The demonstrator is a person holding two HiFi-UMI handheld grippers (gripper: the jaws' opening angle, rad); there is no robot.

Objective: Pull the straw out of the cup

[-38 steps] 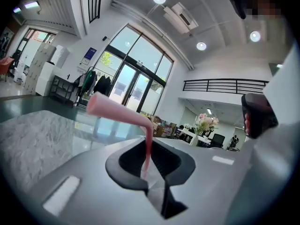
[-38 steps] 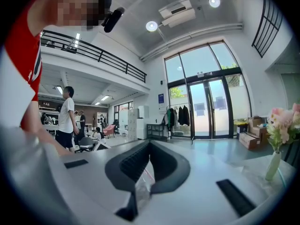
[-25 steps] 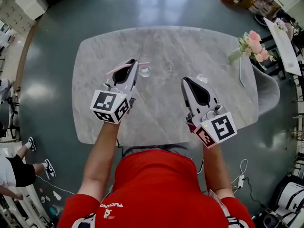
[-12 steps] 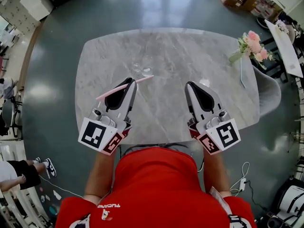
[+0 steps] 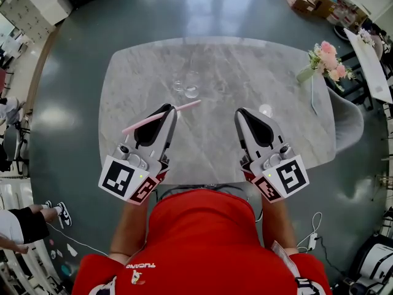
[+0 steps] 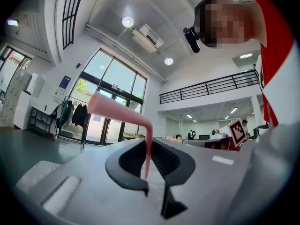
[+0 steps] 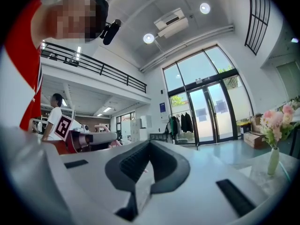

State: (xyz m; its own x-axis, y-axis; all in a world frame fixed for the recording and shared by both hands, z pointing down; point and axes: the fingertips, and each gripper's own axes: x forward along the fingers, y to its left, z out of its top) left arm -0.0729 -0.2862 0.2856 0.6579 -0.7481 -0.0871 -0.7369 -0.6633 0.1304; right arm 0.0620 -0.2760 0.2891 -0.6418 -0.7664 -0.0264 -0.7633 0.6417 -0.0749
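Observation:
In the head view my left gripper (image 5: 171,110) is shut on a pink bendy straw (image 5: 161,116), which lies crosswise between its jaws, above the marble table (image 5: 215,60). The straw is clear of the clear glass cup (image 5: 191,91), which stands a little farther out on the table. In the left gripper view the straw (image 6: 147,149) runs up between the pads, and its bent end reaches up to the left of my left gripper (image 6: 149,146). My right gripper (image 5: 241,114) hangs level to the right, shut with nothing in it; the right gripper view shows the same right gripper (image 7: 150,143).
A small clear object (image 5: 265,110) sits on the table just beyond the right gripper. A vase of pink flowers (image 5: 325,57) stands at the table's far right corner. People stand on the floor at the left. Boxes and furniture ring the room.
My left gripper has drawn back from the cup toward the person, taking the pink straw with it. The straw is now out of the cup. The right gripper has barely shifted.

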